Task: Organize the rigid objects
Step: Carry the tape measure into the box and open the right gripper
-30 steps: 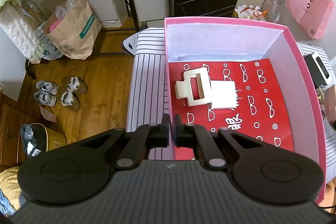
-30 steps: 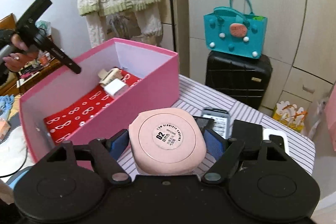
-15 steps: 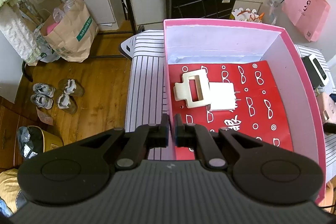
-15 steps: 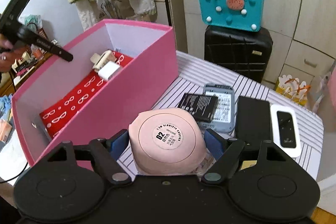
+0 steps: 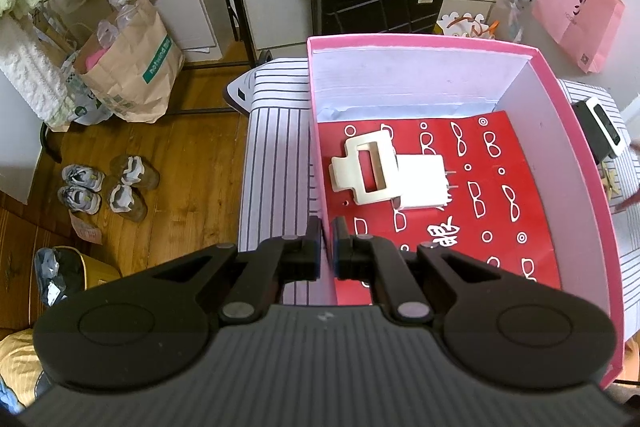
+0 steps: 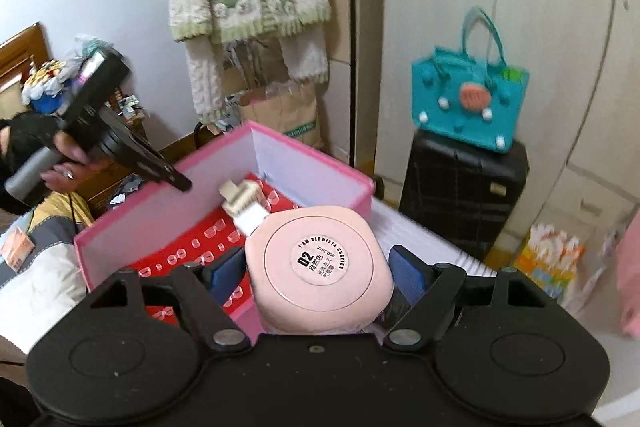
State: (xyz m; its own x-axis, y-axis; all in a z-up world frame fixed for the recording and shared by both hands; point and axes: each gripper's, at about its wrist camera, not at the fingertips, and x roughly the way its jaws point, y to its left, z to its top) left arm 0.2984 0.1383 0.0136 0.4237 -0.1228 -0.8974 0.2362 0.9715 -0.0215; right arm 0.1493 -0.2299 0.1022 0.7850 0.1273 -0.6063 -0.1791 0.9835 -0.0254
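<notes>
Right gripper (image 6: 318, 273): blue-padded fingers (image 6: 406, 273) clamp a rounded-square pink case (image 6: 320, 263), smooth matte shell, round white label with black print on its face. The case sits above the near wall of the pink box (image 6: 312, 155), partly over its interior.

Left gripper (image 5: 327, 241): black jaws pinch the box's left wall (image 5: 318, 155), a thin rigid pink board, white on the inside.

Box floor: glossy red liner (image 5: 508, 227) with white loop and ring motifs. On it lie a cream hair clip (image 5: 366, 173), a flat rectangular frame with an open slot, and a white block-shaped plug (image 5: 424, 183) with two metal prongs pointing right. The clip overlaps the plug's left edge.

The box stands on a striped cloth (image 5: 276, 131), white with thin dark lines. A black-and-white slab device (image 5: 600, 127) lies just beside the box's right wall.
</notes>
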